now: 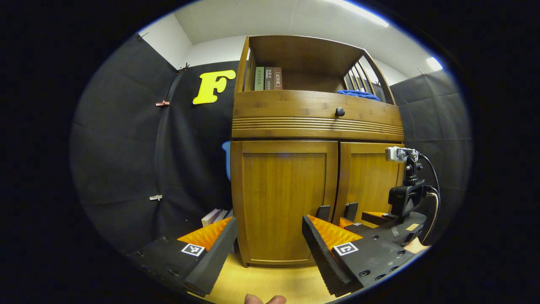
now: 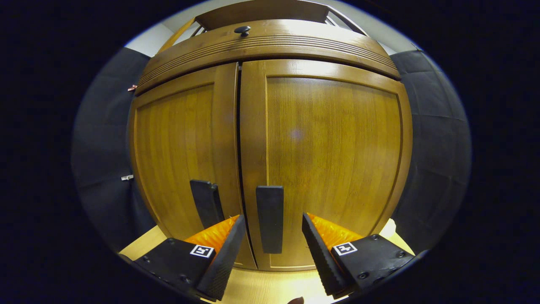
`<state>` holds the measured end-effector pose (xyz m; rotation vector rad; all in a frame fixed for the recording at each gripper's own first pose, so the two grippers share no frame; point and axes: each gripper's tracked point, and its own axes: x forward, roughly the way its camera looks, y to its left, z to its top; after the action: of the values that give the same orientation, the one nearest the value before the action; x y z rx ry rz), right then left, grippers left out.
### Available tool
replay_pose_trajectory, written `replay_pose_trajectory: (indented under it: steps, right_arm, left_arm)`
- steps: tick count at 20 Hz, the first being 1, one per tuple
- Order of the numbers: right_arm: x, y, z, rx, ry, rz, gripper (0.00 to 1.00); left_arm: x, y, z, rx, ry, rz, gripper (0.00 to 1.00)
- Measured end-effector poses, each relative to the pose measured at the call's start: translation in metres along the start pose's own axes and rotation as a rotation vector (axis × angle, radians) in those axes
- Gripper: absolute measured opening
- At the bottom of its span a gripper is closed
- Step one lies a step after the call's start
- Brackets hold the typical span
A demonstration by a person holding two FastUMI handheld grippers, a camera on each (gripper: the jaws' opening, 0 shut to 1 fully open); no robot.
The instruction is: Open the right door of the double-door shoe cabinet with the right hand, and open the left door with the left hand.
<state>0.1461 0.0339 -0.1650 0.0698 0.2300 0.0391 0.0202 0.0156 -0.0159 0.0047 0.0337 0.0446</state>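
The shoe cabinet is the anchor: a tall, warm brown wooden piece with visible vertical grain, standing on a pale wood floor against the black cloth wall. Its top is an open shelf with slatted sides holding a few upright books and something blue and soft; below that runs a drawer front with grooved ridges and a small dark round knob.

Beneath the drawer sit the two framed panel doors, both closed, meeting at a narrow dark seam. The left door and the right door look rigid and smooth, likely light on their hinges, so a steady pull outward should swing them. Each carries a flat, dark, upright rectangular handle low down beside the seam: the left handle and the right handle. These stiff tabs are the places to take hold, pinched across their width; the lacquered wood offers no other grip.

The right gripper is right in front of the right door, its ridged fingers spread apart with the right handle standing between them, not yet squeezed. The left gripper hangs farther back before the left door, its fingers also apart and holding nothing.
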Motion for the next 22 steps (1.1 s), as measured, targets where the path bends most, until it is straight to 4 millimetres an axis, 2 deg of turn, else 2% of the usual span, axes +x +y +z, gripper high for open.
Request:
replay_pose_trajectory:
  steps: [3, 4, 6, 7, 9, 10, 15, 19, 22]
  right_arm:
    - [0.014, -0.002, -0.007, 0.012, 0.036, -0.027, 0.51]
    - [0.016, -0.002, -0.008, 0.021, 0.042, -0.031, 0.53]
    - [0.021, 0.001, -0.013, 0.026, 0.062, -0.023, 0.49]
    - [0.017, 0.003, -0.009, 0.021, 0.045, -0.027, 0.36]
    - [0.013, -0.001, -0.009, 0.0, 0.047, -0.032, 0.35]
    - [0.018, 0.0, -0.011, -0.005, 0.052, -0.03, 0.29]
    - [0.006, 0.0, -0.012, 0.009, 0.072, 0.009, 0.29]
    - [-0.028, -0.004, -0.013, 0.013, 0.076, 0.048, 0.28]
    - [-0.041, -0.007, -0.013, 0.013, 0.078, 0.06, 0.28]
  left_arm:
    - [0.001, 0.002, -0.003, -0.01, 0.01, 0.008, 0.95]
    - [0.001, 0.003, -0.003, -0.012, 0.013, 0.011, 0.95]
    - [-0.001, 0.005, -0.004, -0.013, 0.018, 0.017, 0.95]
    - [-0.002, 0.007, -0.005, -0.012, 0.019, 0.02, 0.95]
    - [-0.002, 0.012, -0.006, -0.011, 0.02, 0.025, 0.95]
    - [-0.004, 0.012, -0.006, -0.01, 0.018, 0.027, 0.95]
    - [-0.01, 0.018, -0.006, -0.011, 0.014, 0.045, 0.95]
    - [-0.017, 0.02, -0.009, -0.009, 0.018, 0.054, 0.95]
    - [-0.023, 0.021, -0.009, -0.004, 0.015, 0.059, 0.95]
